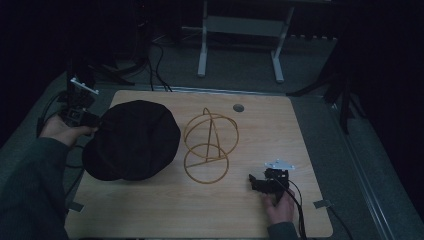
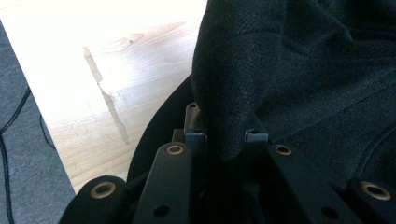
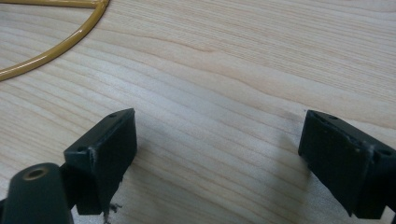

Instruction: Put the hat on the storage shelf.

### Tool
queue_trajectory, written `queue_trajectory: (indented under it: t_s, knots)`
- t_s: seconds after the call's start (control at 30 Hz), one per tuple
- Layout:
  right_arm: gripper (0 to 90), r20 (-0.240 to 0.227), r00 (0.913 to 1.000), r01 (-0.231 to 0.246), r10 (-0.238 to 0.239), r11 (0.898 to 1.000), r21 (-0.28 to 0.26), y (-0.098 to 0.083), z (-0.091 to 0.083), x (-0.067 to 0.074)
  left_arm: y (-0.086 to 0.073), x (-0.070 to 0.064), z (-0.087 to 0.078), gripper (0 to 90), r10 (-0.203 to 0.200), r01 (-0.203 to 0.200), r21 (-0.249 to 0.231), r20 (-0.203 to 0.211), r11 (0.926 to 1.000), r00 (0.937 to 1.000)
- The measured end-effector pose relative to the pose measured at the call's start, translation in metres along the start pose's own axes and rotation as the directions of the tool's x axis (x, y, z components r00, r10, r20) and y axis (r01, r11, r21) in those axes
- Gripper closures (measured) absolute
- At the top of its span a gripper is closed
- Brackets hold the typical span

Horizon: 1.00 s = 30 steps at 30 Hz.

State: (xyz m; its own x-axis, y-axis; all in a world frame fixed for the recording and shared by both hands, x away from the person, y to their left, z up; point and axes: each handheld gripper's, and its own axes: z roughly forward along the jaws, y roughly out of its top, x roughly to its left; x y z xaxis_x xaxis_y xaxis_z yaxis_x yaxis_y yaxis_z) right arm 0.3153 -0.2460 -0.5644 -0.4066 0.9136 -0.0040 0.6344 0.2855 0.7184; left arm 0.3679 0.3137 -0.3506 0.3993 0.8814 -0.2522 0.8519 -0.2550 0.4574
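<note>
Two grippers at work: left gripper (image 1: pixel 95 121) pinches the black hat (image 1: pixel 132 140), wire stand (image 1: pixel 209 146) just right; right gripper (image 3: pixel 219 154) rests spread, empty.

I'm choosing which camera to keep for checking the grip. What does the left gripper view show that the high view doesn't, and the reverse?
Left gripper view: a fold of the black hat pinched between the left claw's jaws, seen close up.

High view: the yellow wire stand beside the hat, the right claw resting open near the table's front right, and both hands.

Both: the hat lying on the wooden table, held at its left edge by the left claw.
</note>
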Motion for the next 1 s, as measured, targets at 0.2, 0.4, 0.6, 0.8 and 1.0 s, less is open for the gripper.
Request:
queue_trajectory:
  t_s: [0.2,0.4,0.6,0.8,1.0]
  knots:
    - [11.4,0.0,1.0,0.0,0.0,1.0,0.0,0.0,0.0,0.0,0.003,0.002,-0.002,78.2,-0.003,0.003,0.001,0.006,1.0,1.0]
    - [11.4,0.0,1.0,0.0,0.0,1.0,0.0,0.0,0.0,0.0,0.008,0.003,-0.005,78.2,-0.003,0.003,0.006,0.016,1.0,0.9999]
    - [11.4,0.0,1.0,0.001,-0.001,1.0,0.0,0.0,0.0,0.0,0.013,0.0,-0.008,78.1,0.008,-0.009,0.02,0.017,0.9998,0.9998]
    - [11.4,0.0,1.0,0.003,-0.003,1.0,0.0,0.0,0.0,0.0,0.019,-0.002,-0.012,78.0,0.021,-0.021,0.043,0.017,0.9988,0.9996]
    - [11.4,0.0,1.0,0.003,-0.003,1.0,0.0,0.0,0.0,0.0,0.023,-0.003,-0.015,77.9,0.028,-0.029,0.05,0.021,0.9983,0.9994]
